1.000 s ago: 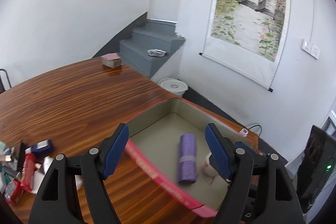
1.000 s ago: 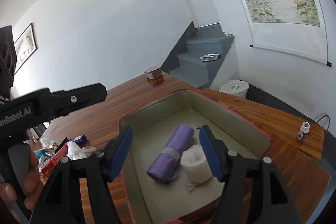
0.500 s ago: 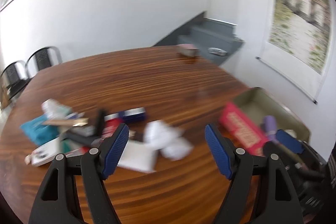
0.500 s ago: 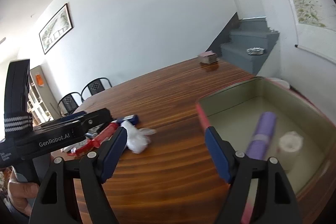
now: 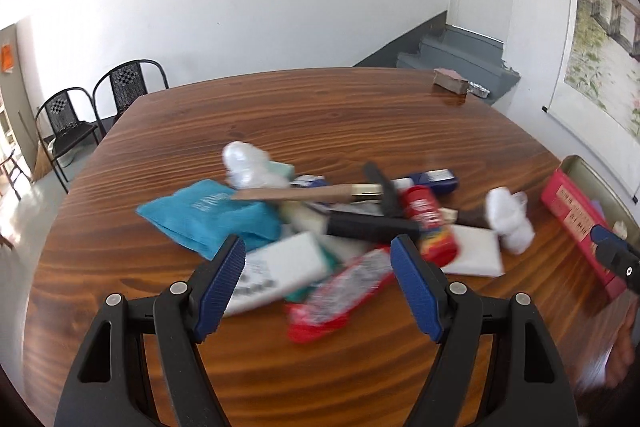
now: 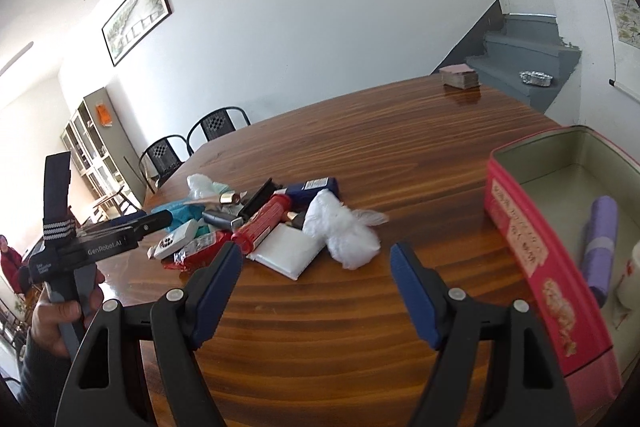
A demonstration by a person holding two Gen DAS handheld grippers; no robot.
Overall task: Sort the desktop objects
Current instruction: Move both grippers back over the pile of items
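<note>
Left wrist view: left gripper (image 5: 318, 259) jaws spread, empty, above clutter heap mid-table. Heap: teal pouch (image 5: 208, 213), red tube (image 5: 429, 223), red-silver wrapper (image 5: 340, 293), white packet (image 5: 474, 253), crumpled white bag (image 5: 510, 213); edges blurred. Red tin (image 5: 576, 223) at right edge. Brown wooden table (image 5: 280, 115); two black chairs (image 5: 100, 107); white walls.

Right wrist view: right gripper (image 6: 316, 267) jaws apart, empty, near white bag. Tin holds purple roll (image 6: 598, 247). Grey stairs (image 6: 524, 67) behind table.

Both grippers swing left off the pink tin (image 6: 532, 251): left gripper (image 5: 318, 281) now faces the clutter pile (image 5: 320, 215), right gripper (image 6: 316, 287) points at bare table (image 6: 400, 131), tin at frame edge.
</note>
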